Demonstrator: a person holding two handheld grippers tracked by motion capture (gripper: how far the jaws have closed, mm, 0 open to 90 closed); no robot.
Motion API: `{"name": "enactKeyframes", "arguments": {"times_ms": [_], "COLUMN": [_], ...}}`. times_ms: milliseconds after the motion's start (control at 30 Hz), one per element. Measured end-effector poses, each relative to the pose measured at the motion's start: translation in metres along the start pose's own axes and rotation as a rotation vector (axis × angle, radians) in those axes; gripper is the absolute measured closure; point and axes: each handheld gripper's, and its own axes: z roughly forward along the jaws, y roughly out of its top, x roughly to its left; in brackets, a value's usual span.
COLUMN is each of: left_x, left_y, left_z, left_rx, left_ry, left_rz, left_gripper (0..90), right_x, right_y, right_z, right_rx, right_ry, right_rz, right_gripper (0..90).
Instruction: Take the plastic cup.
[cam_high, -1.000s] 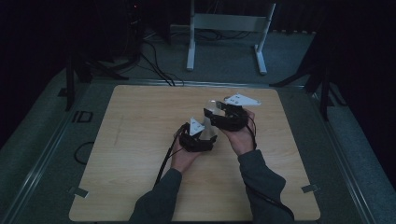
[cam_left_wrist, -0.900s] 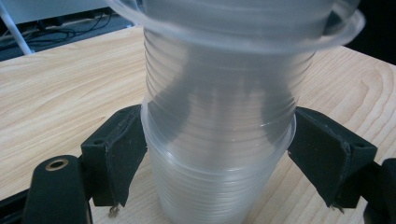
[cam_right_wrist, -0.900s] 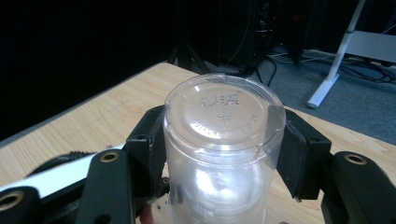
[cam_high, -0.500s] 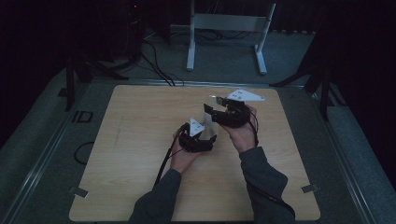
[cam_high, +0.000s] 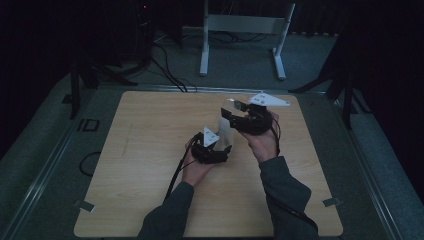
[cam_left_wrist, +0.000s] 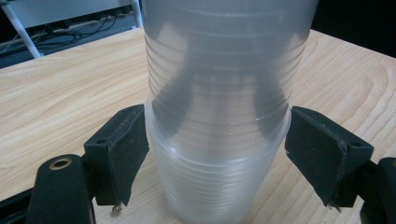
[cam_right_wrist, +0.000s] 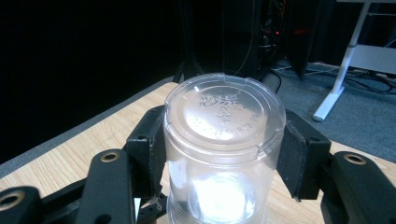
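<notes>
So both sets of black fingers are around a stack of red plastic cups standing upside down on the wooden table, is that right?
Not quite: the cups are clear, see-through plastic, not red. The right gripper view shows the stack of ribbed clear plastic cups upside down, its embossed base uppermost, between the right gripper's black fingers. The left gripper flanks a lower cup on the light wooden table.

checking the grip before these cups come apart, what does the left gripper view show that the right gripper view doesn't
Left gripper view: the lower cup under the upper cup, ribbed walls seen side-on. The left gripper has just been closing its jaws beside the stack; contact is unclear.
Right gripper view: the upper cup's embossed base facing up, with the right gripper shut on it.
Both: clear plastic and the wooden table.
</notes>
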Motion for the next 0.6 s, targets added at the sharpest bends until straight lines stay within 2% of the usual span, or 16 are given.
{"name": "enactKeyframes", "arguments": {"times_ms": [600], "left_x": [-0.001], "left_y": [-0.002], "left_z": [-0.008], "left_rx": [-0.016], "left_ry": [0.000], "left_rz": [-0.002], "left_gripper": [21.6], "right_x": [-0.005], "right_y": [0.009], "right_z": [-0.019], "right_rx": [-0.029], "right_ry": [-0.010], "right_rz": [-0.004], "right_gripper": [41.1]}}
